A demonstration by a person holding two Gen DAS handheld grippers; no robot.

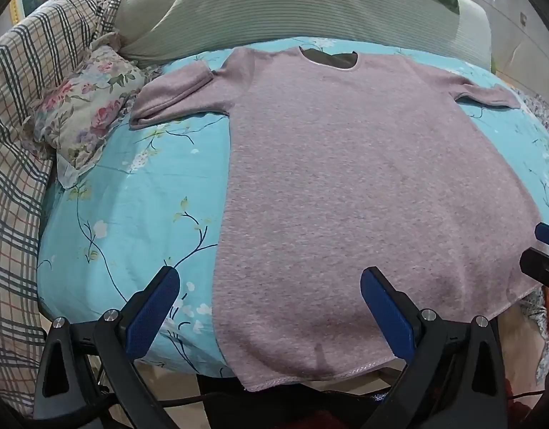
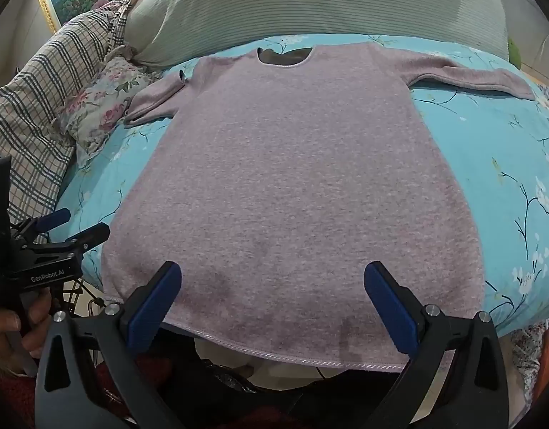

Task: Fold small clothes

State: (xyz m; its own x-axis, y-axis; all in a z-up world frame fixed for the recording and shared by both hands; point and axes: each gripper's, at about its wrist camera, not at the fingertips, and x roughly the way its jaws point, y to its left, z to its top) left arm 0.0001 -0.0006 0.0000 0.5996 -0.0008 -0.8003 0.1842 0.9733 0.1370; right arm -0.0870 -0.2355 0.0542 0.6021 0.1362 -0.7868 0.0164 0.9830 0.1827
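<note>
A pink-grey long-sleeved top [image 1: 363, 186] lies spread flat on the bed, neck at the far end, hem at the near edge; it also shows in the right wrist view [image 2: 292, 186]. Its left sleeve [image 1: 174, 96] is bent and bunched, its right sleeve [image 2: 470, 75] stretches out sideways. My left gripper [image 1: 269, 307] is open and empty above the hem's left corner. My right gripper [image 2: 272, 304] is open and empty above the hem's middle. The left gripper also shows at the left edge of the right wrist view [image 2: 72, 227].
The bed has a turquoise floral sheet [image 1: 124, 207]. A small floral pillow [image 1: 85, 107] and a plaid blanket [image 1: 17, 150] lie at the left. A large green striped pillow [image 1: 274, 3] lies across the far end. The floor lies below the near bed edge.
</note>
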